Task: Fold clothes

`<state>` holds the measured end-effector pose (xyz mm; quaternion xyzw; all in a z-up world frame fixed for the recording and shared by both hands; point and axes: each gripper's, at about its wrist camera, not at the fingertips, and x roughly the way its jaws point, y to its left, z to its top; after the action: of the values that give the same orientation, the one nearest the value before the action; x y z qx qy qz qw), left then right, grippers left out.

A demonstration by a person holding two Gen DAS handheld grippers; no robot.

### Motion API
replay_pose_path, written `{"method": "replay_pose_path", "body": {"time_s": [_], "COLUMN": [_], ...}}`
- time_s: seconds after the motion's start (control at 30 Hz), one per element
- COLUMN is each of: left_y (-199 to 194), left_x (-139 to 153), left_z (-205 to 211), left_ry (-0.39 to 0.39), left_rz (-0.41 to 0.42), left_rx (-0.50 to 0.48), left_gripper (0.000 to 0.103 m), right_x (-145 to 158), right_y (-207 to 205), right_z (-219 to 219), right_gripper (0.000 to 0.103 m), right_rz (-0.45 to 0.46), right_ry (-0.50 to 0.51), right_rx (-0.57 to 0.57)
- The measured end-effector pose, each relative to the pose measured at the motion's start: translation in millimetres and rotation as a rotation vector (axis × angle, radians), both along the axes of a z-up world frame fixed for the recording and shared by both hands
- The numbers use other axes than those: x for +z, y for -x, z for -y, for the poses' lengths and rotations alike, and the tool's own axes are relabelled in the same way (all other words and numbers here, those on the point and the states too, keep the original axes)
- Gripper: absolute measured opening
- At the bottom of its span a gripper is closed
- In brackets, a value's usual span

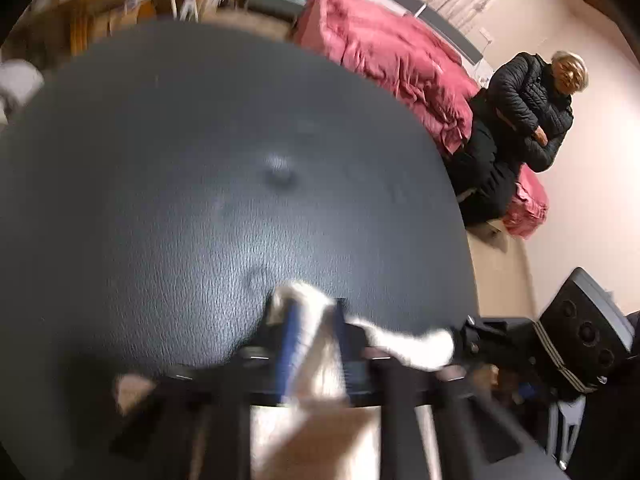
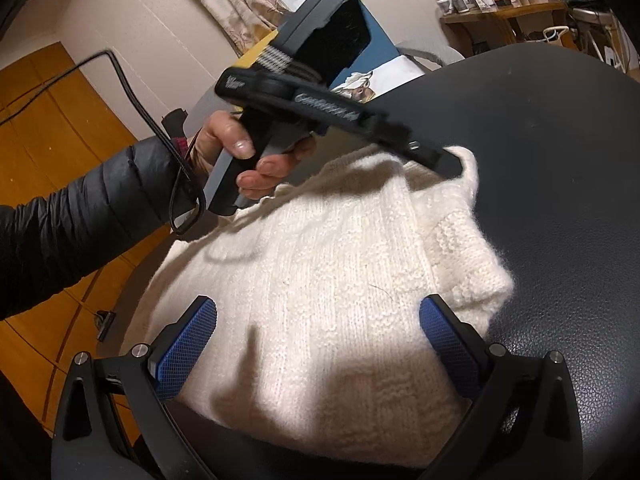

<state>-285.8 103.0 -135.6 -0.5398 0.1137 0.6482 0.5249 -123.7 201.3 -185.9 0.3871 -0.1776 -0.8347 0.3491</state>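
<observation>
A white knitted sweater (image 2: 320, 280) lies bunched on a round black leather table (image 2: 560, 160). My right gripper (image 2: 318, 336) hovers open over the sweater's near part, one blue pad on each side and nothing pinched. A hand holds my left gripper (image 2: 448, 164) at the sweater's far edge. In the blurred left wrist view, my left gripper (image 1: 314, 332) is shut on a fold of the sweater (image 1: 316, 360), with the black table (image 1: 200, 160) stretching ahead. The right gripper's black body (image 1: 580, 332) shows at the right.
A person in a black padded jacket (image 1: 524, 120) sits on a bed with pink bedding (image 1: 380, 64) beyond the table. A wooden floor (image 2: 60, 120) lies left of the table. A cable (image 2: 120, 76) trails from the left gripper. A wooden desk with bottles (image 2: 500, 8) stands behind.
</observation>
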Motion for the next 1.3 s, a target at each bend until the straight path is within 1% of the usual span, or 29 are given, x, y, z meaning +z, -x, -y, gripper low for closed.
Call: {"method": "replay_pose_path", "body": {"time_s": [0.1,0.13,0.23,0.3,0.43,0.53,0.57,0.7,0.73,0.83,0.9,0.93,0.97,1.0,1.07,1.1,1.17,1.27,1.3], "left_y": [-16,-17,-1,11,9,8,8,6,6,-9,-19,-20,-19,-19,-17,-17,-19,-28,-33], "left_x": [24,31,18,-7,-1,4,5,11,12,16,5,-4,-13,-22,-21,-20,-13,0,2], "left_z": [19,32,52,51,63,72,75,88,91,98,89,83,85,87,92,95,103,120,121], "left_ry": [-0.155,-0.217,-0.201,-0.091,-0.110,-0.125,-0.130,-0.150,-0.155,-0.241,-0.178,-0.138,-0.119,-0.101,-0.114,-0.121,-0.157,-0.202,-0.216], "left_rz": [-0.029,-0.038,-0.048,-0.062,-0.043,-0.029,-0.025,-0.006,-0.001,0.059,0.043,0.042,0.040,0.039,0.043,0.045,0.051,0.047,0.050], "left_rx": [0.009,0.045,0.169,0.238,0.294,0.336,0.350,0.406,0.420,0.370,0.341,0.341,0.364,0.387,0.405,0.414,0.428,0.476,0.499], "left_gripper": [0.004,0.004,0.004,0.004,0.004,0.009,0.015,0.019,0.019,0.019,0.019,0.019,0.009,0.007,0.007,0.007,0.016,0.017,0.017], "right_x": [1,1,-1,-2,-1,0,1,12,18,33,38,38,34,29,3,3,5,14,21], "right_y": [-2,-3,-5,-3,0,-1,0,-1,-2,1,12,20,28,36,48,46,40,41,42], "right_z": [2,3,2,1,4,5,4,-2,-7,-21,-20,-17,-13,-8,-5,-5,-7,-13,-12], "right_gripper": [0.103,0.103,0.103,0.103,0.103,0.103,0.103,0.103,0.103,0.103,0.103,0.103,0.103,0.103,0.102,0.102,0.102,0.103,0.103], "right_rz": [-0.012,-0.019,-0.032,-0.029,-0.016,-0.012,-0.005,0.002,-0.015,-0.048,-0.055,-0.057,-0.040,-0.022,0.102,0.097,0.075,0.057,0.030], "right_ry": [-0.020,-0.024,-0.016,-0.010,-0.037,-0.046,-0.043,-0.055,-0.046,-0.002,-0.010,-0.030,-0.066,-0.104,-0.174,-0.179,-0.182,-0.177,-0.179], "right_rx": [0.001,0.004,0.005,0.006,0.010,0.011,0.010,0.025,0.021,0.023,0.030,0.040,0.047,0.053,0.063,0.069,0.081,0.080,0.086]}}
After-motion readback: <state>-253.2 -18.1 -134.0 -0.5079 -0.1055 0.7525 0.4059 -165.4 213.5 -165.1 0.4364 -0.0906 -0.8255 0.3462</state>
